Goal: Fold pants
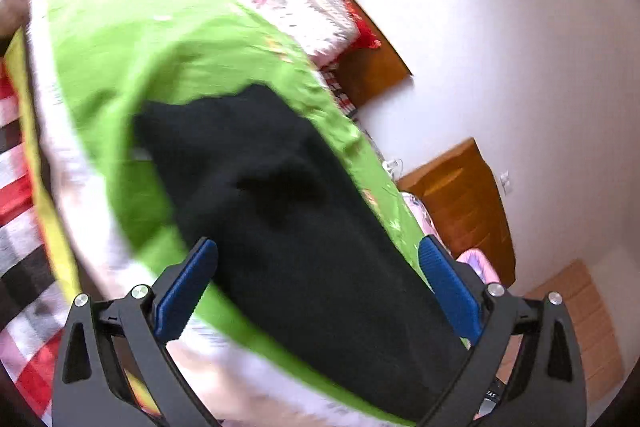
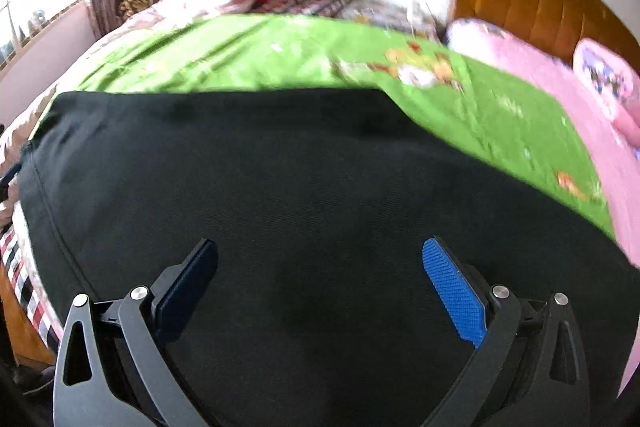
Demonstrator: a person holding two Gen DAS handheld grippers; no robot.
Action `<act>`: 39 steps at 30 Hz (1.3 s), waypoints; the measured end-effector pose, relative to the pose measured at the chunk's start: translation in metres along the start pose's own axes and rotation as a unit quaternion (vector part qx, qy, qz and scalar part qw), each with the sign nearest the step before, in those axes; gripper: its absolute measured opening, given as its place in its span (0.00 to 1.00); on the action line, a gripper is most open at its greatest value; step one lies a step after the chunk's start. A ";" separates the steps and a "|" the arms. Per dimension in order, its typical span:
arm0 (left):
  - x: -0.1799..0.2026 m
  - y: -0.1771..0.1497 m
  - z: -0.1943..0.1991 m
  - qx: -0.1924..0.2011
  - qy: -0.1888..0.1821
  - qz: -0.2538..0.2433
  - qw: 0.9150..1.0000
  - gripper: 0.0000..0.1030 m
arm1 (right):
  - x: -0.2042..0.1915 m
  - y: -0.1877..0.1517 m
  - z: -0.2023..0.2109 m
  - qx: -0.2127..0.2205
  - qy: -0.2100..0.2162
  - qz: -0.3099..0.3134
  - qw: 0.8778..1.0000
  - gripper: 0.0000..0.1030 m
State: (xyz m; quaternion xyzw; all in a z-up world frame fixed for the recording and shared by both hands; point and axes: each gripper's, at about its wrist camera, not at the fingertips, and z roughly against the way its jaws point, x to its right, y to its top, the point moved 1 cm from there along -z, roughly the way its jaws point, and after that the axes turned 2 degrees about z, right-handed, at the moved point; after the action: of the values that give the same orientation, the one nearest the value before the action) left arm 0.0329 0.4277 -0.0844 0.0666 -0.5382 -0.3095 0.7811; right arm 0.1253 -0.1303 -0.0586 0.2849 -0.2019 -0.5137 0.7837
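below, black pants (image 2: 280, 187) spread beneath both wide, empty grippers, left gripper (image 1: 318, 251) and right gripper (image 2: 320, 251).

Pants (image 2: 312, 195) were black, plain dark fabric with a fine twill-like weave visible up close in the right wrist view. They lay spread flat on a green sheet (image 2: 280, 55), covering most of its near part. Far edge ran straight across, roughly parallel to the headboard end, then cut diagonally down toward the right. A stitched seam ran along the left side, curving down near the left edge. Surface mostly smooth, a few shallow dents.

In the left wrist view the pants (image 1: 288, 211) read as a long dark band running diagonally across the sheet (image 1: 152, 59), far end squared off with a slightly uneven edge, one soft bump mid-length. Blur hid finer detail there.
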 end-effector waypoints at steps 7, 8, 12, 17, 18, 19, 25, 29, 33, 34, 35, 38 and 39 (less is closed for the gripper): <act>-0.031 0.002 -0.026 -0.039 0.013 0.032 0.999 0.85 | -0.066 0.032 0.009 0.038 0.045 0.075 0.995 0.96; -0.035 0.002 -0.031 -0.039 0.013 0.042 0.998 0.85 | -0.074 0.036 0.006 0.036 0.051 0.079 0.995 0.96; -0.034 0.006 -0.032 -0.027 0.017 0.045 0.999 0.85 | -0.108 0.048 -0.006 0.026 0.084 0.107 0.990 0.96; -0.042 0.020 -0.032 -0.007 0.004 0.064 0.998 0.67 | -0.172 0.069 -0.026 0.026 0.146 0.154 0.977 0.96; -0.042 0.018 -0.031 -0.007 0.000 0.067 0.998 0.64 | -0.185 0.072 -0.033 0.024 0.156 0.160 0.974 0.96; -0.045 0.020 -0.031 -0.009 -0.007 0.070 0.997 0.63 | -0.194 0.075 -0.038 0.022 0.162 0.164 0.973 0.96; -0.070 0.017 -0.028 0.003 -0.065 0.086 0.994 0.65 | -0.236 0.065 -0.073 -0.012 0.172 0.192 0.966 0.96; -0.062 0.020 -0.031 0.005 -0.051 0.060 0.997 0.59 | -0.240 0.064 -0.079 -0.025 0.157 0.200 0.967 0.96; -0.018 0.019 -0.014 0.040 0.019 -0.020 0.999 0.34 | -0.239 0.064 -0.083 -0.031 0.164 0.192 0.967 0.96; -0.004 0.018 -0.010 0.048 0.035 -0.042 0.997 0.34 | -0.238 0.065 -0.082 -0.029 0.165 0.189 0.967 0.96; 0.020 0.015 -0.004 0.059 0.058 -0.083 0.993 0.33 | -0.234 0.067 -0.079 -0.018 0.163 0.181 0.970 0.96; 0.112 -0.009 0.003 0.082 0.114 -0.235 0.962 0.33 | -0.207 0.074 -0.054 0.028 0.158 0.134 0.978 0.95; 0.141 -0.025 0.003 0.087 0.125 -0.285 0.946 0.33 | -0.190 0.075 -0.038 0.054 0.149 0.118 0.980 0.95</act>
State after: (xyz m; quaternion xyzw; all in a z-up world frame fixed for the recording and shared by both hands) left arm 0.0525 0.3302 0.0188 0.3235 -0.4193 -0.4603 0.7125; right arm 0.1261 0.0768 -0.0425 0.3740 -0.1424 -0.3580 0.8436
